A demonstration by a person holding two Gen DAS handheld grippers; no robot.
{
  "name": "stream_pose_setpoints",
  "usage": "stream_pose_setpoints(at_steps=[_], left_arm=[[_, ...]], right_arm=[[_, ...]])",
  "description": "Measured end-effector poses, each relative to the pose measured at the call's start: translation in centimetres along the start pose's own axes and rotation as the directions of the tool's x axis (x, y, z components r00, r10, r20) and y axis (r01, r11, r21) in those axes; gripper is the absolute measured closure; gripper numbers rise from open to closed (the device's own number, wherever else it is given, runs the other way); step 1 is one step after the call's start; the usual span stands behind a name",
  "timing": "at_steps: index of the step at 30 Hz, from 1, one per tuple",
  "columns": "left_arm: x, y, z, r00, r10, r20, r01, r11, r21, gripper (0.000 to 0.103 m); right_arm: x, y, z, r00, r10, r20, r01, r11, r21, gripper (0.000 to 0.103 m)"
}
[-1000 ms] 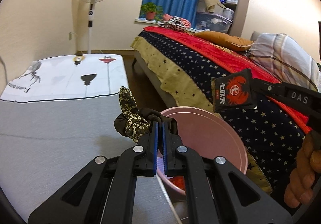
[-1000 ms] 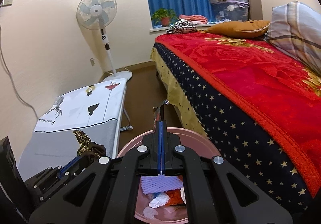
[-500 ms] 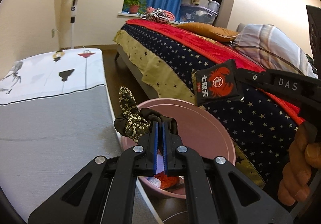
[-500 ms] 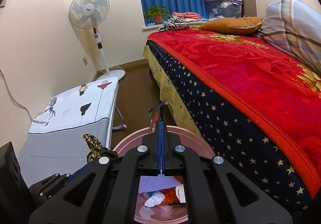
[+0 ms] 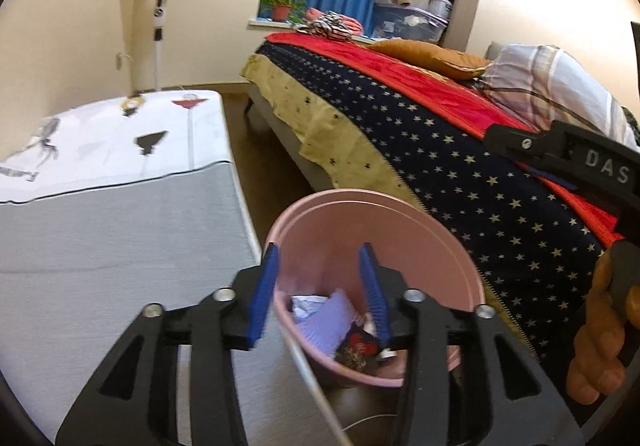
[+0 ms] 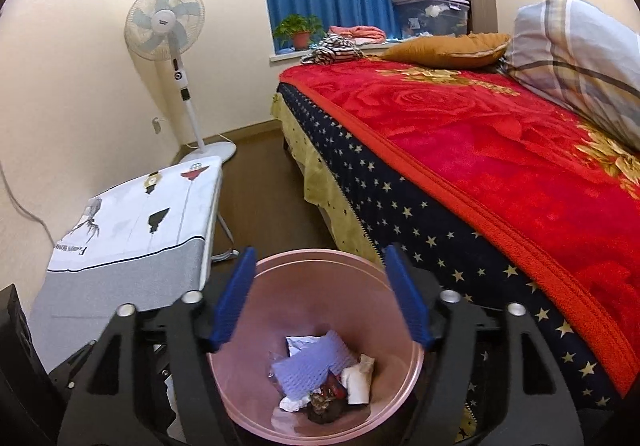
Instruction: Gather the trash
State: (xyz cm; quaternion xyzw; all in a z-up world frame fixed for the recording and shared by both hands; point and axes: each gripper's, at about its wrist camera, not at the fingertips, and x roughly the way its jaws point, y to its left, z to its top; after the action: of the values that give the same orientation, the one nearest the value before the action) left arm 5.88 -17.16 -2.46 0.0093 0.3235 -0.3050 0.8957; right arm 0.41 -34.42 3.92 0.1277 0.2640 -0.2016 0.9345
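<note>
Both my claws are opening and grip nothing: left claw and right claw hover above the pink bin holding, seemingly, crumpled wrappers.

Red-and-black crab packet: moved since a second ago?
Yes. It has left the right gripper, whose jaws are opening empty, and now lies down in the pink bin among the trash, beside the purple mesh.

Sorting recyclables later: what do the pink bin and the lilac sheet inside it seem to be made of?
Pink bin: probably plastic, with smooth, evenly coloured, slightly glossy walls and a thin moulded rim. Lilac sheet: looks like soft foam netting, with a dimpled mesh texture and a matte surface, though that is uncertain.
</note>
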Motion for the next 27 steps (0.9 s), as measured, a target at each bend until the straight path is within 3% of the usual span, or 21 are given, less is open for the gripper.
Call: stream_pose_setpoints(at_steps=[9, 13, 18, 27], left_arm=[[-4.0, 3.5, 0.0, 0.989, 0.136, 0.054, -0.133, 0.989, -0.063, 0.034], [-5.7, 5.1, -0.1, 0.977, 0.202, 0.067, -0.195, 0.975, -0.103, 0.026], [-8.5, 6.3, -0.6, 0.946, 0.311, 0.088, -0.299, 0.946, -0.128, 0.018], [-12.0, 6.9, -2.0, 0.929, 0.360, 0.084, -0.344, 0.925, -0.160, 0.016]], right_arm=[[-2.3, 1.6, -0.8, 0.996, 0.086, 0.024, -0.085, 0.996, -0.036, 0.005], [-3.5, 2.4, -1.1, 0.991, 0.133, 0.030, -0.132, 0.990, -0.048, 0.005], [-4.9, 3.9, -1.9, 0.981, 0.189, 0.030, -0.186, 0.979, -0.079, 0.005], [-6.7, 6.6, -3.9, 0.973, 0.229, 0.021, -0.223, 0.962, -0.155, 0.005]])
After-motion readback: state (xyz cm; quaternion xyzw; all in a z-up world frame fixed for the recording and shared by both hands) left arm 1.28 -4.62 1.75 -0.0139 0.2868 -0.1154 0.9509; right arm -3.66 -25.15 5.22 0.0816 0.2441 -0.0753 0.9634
